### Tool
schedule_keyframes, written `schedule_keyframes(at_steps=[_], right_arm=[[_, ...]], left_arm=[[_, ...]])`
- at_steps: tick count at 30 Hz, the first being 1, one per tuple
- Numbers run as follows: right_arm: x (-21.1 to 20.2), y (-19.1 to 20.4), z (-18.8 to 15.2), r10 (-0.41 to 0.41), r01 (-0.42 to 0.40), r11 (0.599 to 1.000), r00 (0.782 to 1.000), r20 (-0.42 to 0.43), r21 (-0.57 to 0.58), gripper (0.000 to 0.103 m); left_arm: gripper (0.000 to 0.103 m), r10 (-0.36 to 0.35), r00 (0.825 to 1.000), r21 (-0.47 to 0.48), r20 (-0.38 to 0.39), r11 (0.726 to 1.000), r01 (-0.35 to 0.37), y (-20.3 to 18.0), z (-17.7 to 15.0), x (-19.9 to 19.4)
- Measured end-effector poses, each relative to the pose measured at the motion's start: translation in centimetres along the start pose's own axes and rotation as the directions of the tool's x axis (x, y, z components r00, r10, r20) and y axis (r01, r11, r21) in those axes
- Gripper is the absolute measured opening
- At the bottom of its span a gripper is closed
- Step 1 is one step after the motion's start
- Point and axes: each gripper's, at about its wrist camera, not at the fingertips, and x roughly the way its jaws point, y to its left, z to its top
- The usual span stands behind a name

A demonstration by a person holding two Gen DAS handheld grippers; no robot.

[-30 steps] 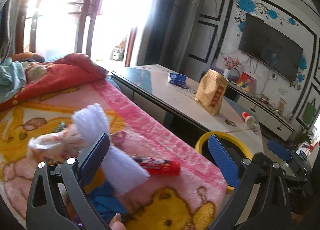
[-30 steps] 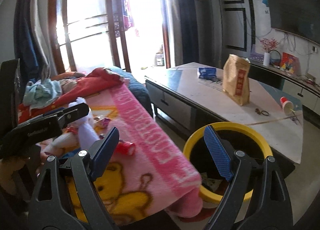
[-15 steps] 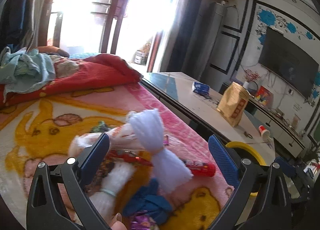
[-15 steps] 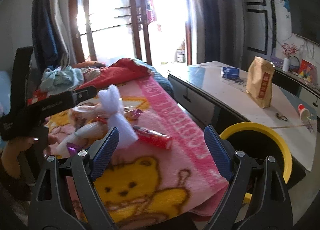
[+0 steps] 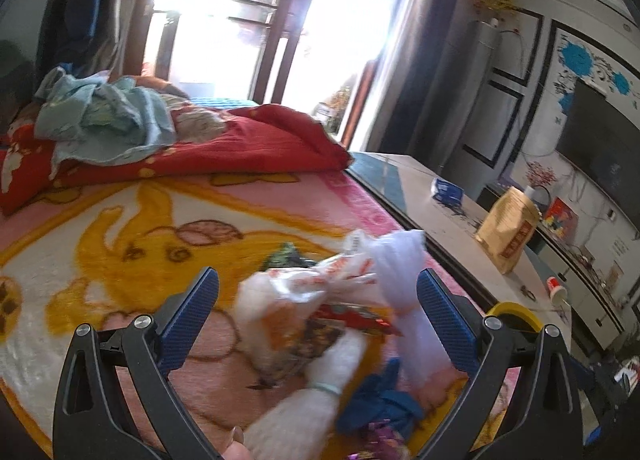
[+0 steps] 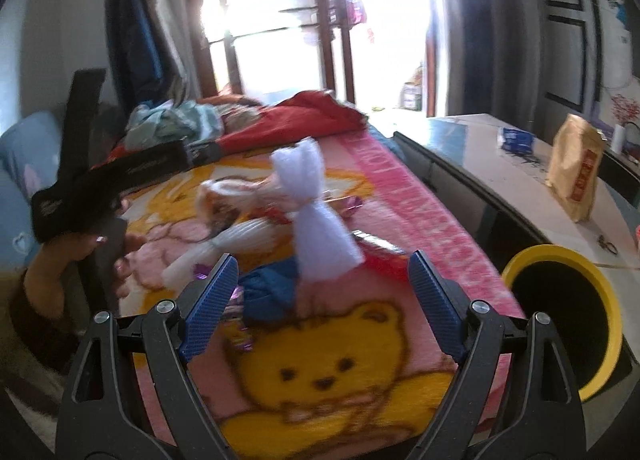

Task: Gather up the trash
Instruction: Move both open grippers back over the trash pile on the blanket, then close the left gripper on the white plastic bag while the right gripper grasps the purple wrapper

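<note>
A heap of trash lies on the pink cartoon blanket (image 5: 120, 227): a white foam wrap (image 5: 404, 284) (image 6: 316, 211), a crumpled white and orange plastic bag (image 5: 296, 300) (image 6: 232, 195), a red wrapper (image 5: 356, 318) (image 6: 380, 260), a crumpled blue piece (image 5: 380, 404) (image 6: 268, 292) and small purple wrappers (image 6: 236, 300). My left gripper (image 5: 318, 316) is open, its jaws either side of the bag, empty. My right gripper (image 6: 324, 296) is open and empty, just before the blue piece and foam wrap. The left gripper (image 6: 120, 175) shows at the left in the right wrist view.
A yellow-rimmed black bin (image 6: 560, 312) (image 5: 516, 312) stands off the blanket's right edge. A long low table (image 6: 520, 187) carries a brown paper bag (image 6: 576, 175) (image 5: 508, 232), a blue packet (image 6: 516, 139) and a small cup (image 5: 556, 286). Red bedding (image 5: 224, 143) and blue clothes (image 5: 100, 115) lie behind.
Both grippers have swung left from the bin toward the trash heap and moved closer to it. The heap now sits between the left jaws. Both grippers stay open.
</note>
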Motion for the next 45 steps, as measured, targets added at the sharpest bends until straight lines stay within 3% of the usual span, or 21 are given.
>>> schedule_keyframes(at_steps=[9,16,18,21,26,29,34,45], right_arm=[[2.4,3.6,-1.0,0.099,-0.104,0.993,0.991,-0.089,-0.057,0.078],[4.4,5.2,-2.1,0.139,-0.153,0.985,0.976,-0.170,-0.077,0.067],[4.9,5.5,-2.5,0.142,-0.160,0.984,0.971,-0.192,-0.082,0.060],[5.7,5.9,-2.8,0.150,-0.172,0.982,0.963,-0.224,-0.083,0.052],[6.5,6.2,-3.5,0.154,-0.181,0.980,0.954,-0.257,-0.084,0.036],[6.8,6.4,-3.9,0.156,-0.184,0.980,0.949,-0.272,-0.078,0.026],[6.6,6.1,-3.9,0.168,-0.192,0.979,0.948,-0.269,-0.065,0.019],[5.2,5.6,-3.3,0.199,-0.218,0.974,0.951,-0.237,-0.058,0.019]], left_arm=[[0.096,0.033,0.998,-0.055,-0.047,0.998,-0.036,3.1,-0.3,0.9],[0.095,-0.036,0.990,-0.155,-0.138,0.988,0.014,5.2,-0.9,3.1],[0.094,-0.068,0.985,-0.182,-0.158,0.983,0.038,5.6,-0.9,3.8],[0.080,-0.091,0.980,-0.188,-0.177,0.980,0.057,5.5,-0.8,4.7],[0.075,-0.151,0.962,-0.240,-0.228,0.966,0.095,6.0,-1.0,6.8],[0.064,-0.174,0.953,-0.268,-0.246,0.958,0.106,6.1,-1.4,7.6],[0.047,-0.187,0.954,-0.272,-0.234,0.955,0.120,5.8,-1.4,7.6],[0.043,-0.147,0.982,-0.229,-0.121,0.966,0.117,5.4,0.3,4.0]])
